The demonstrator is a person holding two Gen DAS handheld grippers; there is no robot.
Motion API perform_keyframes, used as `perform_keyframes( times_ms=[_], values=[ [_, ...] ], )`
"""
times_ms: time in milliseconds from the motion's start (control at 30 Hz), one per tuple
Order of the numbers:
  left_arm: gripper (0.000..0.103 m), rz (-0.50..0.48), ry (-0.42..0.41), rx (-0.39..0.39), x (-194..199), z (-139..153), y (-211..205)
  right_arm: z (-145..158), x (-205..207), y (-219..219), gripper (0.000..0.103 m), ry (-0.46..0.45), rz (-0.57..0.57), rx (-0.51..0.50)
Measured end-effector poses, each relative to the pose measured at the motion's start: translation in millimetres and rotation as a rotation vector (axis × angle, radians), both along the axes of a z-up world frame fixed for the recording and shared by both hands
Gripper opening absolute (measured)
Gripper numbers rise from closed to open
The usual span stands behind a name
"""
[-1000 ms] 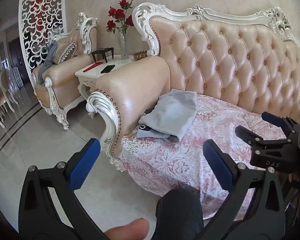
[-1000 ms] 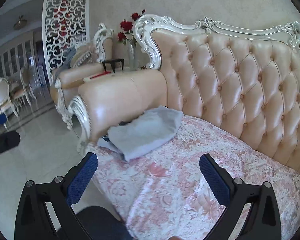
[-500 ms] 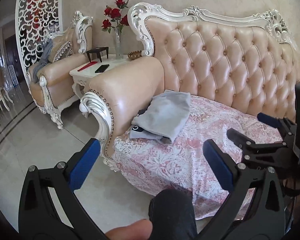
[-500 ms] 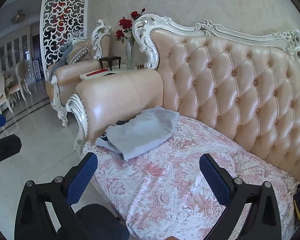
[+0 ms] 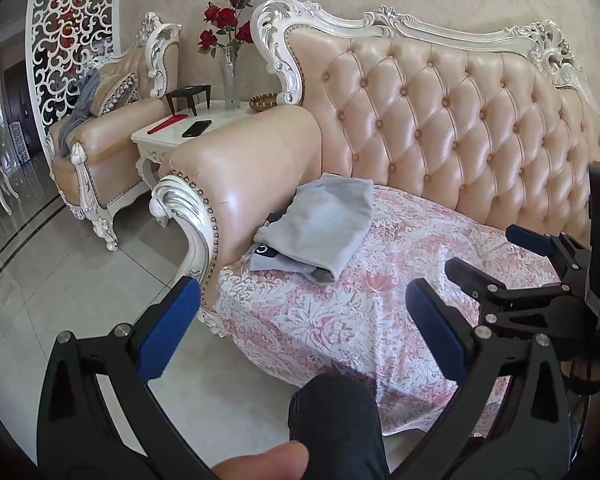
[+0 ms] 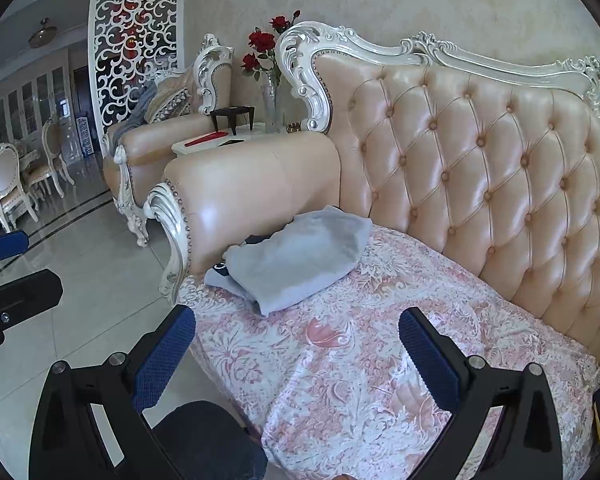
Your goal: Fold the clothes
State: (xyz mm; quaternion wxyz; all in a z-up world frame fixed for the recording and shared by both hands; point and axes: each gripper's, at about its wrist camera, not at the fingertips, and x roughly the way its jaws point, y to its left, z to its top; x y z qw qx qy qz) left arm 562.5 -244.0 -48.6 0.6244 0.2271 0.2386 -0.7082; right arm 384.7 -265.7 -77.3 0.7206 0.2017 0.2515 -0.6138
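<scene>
Lying folded at the centre of both views, the grey garment [image 5: 324, 228] [image 6: 296, 258] is resting on the pink floral cover [image 5: 340, 320] [image 6: 360, 360] of the sofa seat, pressed up against the padded armrest [image 5: 240, 184] [image 6: 244, 196]. A darker piece of clothing is peeking out from under its left edge; what it is cannot be told.

The left gripper [image 5: 300, 320] is hovering at the bottom of its view, jaws standing wide apart, gripping nothing, well short of the garment. The right gripper [image 6: 296, 344] is likewise spread wide and empty, hanging over the front of the seat, near the garment but not touching it. In the left view the right gripper [image 5: 496, 258] is showing at the right edge, over the cover.

A dark-trousered knee [image 5: 336, 420] [image 6: 208, 436] is showing at the bottom of both frames. A vase of red roses [image 5: 228, 40] [image 6: 270, 68] is standing on the side table [image 5: 172, 132] in the upper left.
</scene>
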Motion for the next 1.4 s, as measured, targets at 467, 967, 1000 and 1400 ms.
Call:
perform_keyframes(
  times_ms=[467,967,1000,1400],
  values=[
    [0.103,0.016,0.024,-0.008,2,2,3,-2,1,0,0.103,-0.014,0.006,0.014],
    [0.103,-0.039,0.008,-0.006,-9,2,4,-5,1,-1,0.103,-0.016,0.012,0.025],
    [0.103,-0.034,0.004,-0.008,-9,2,4,-5,1,-1,0.103,-0.015,0.011,0.025],
    [0.103,-0.021,0.010,-0.028,-10,0,5,-6,-1,-2,0.103,-0.020,0.009,0.027]
  ],
)
